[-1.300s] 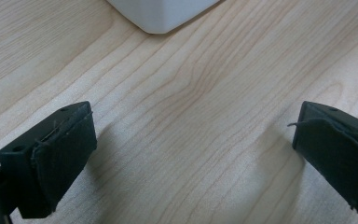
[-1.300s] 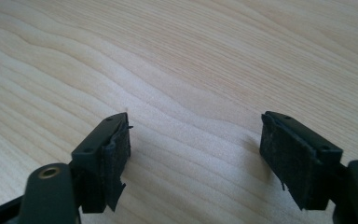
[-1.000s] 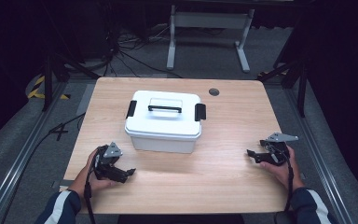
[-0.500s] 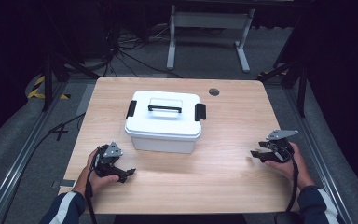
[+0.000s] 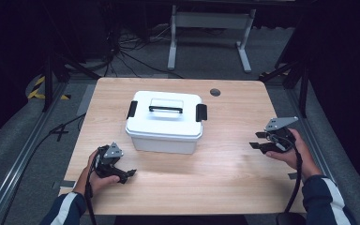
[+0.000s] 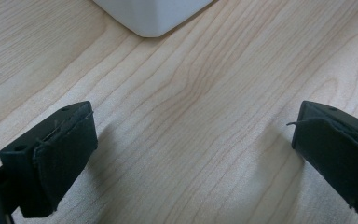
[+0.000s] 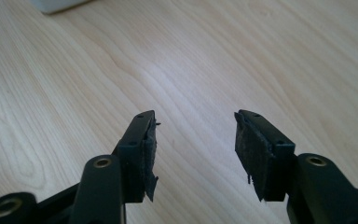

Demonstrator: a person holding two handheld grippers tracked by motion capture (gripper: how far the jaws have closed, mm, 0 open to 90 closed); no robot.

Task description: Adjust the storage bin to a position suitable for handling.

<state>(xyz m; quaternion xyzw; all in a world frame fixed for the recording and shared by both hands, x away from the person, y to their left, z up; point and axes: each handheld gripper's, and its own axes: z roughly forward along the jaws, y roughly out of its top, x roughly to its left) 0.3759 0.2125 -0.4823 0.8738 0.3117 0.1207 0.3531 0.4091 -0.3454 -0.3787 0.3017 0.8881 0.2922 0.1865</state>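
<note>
My left tool (image 5: 127, 174) sits low over the counter (image 5: 225, 173), jaws spread wide, nothing between them. The white box (image 5: 165, 123) is just ahead of it; in the left gripper view its near corner (image 6: 151, 16) shows past the pads, not touching. My right tool (image 5: 258, 140) hangs above the counter's right side, well apart from the box, jaws pointing toward it. They have just been closing and now stand half spread, with bare wood (image 7: 193, 93) between them. Box lid on, black handle (image 5: 166, 108) flat.
</note>
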